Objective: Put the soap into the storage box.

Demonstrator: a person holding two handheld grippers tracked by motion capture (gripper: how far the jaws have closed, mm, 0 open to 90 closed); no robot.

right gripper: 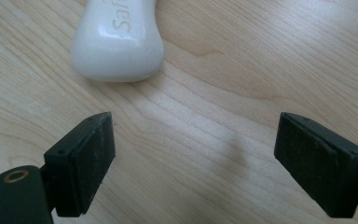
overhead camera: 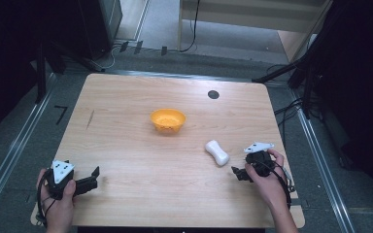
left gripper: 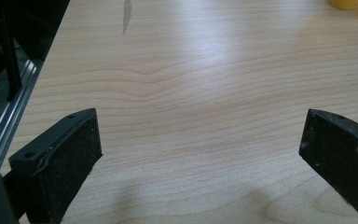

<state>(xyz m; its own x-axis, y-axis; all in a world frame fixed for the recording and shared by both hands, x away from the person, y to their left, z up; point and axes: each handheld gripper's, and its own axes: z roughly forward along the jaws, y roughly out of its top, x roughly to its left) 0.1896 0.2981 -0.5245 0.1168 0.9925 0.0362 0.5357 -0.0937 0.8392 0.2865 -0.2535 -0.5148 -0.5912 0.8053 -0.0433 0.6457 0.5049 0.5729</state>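
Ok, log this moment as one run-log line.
right gripper: open, just short of white soap bar | left gripper: open, nothing between jaws | orange bowl: table centre, apart from soap

High view overlooks the table (overhead camera: 126,145); both gripper views skim its wood closely.

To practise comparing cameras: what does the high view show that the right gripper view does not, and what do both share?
High view alone: the orange bowl, the left gripper resting at the table's near left corner, a black dot and the table's edges. Right gripper view alone: raised lettering on the soap and the pads' rough faces. Both: the white soap bar, the wooden table and the open right gripper.
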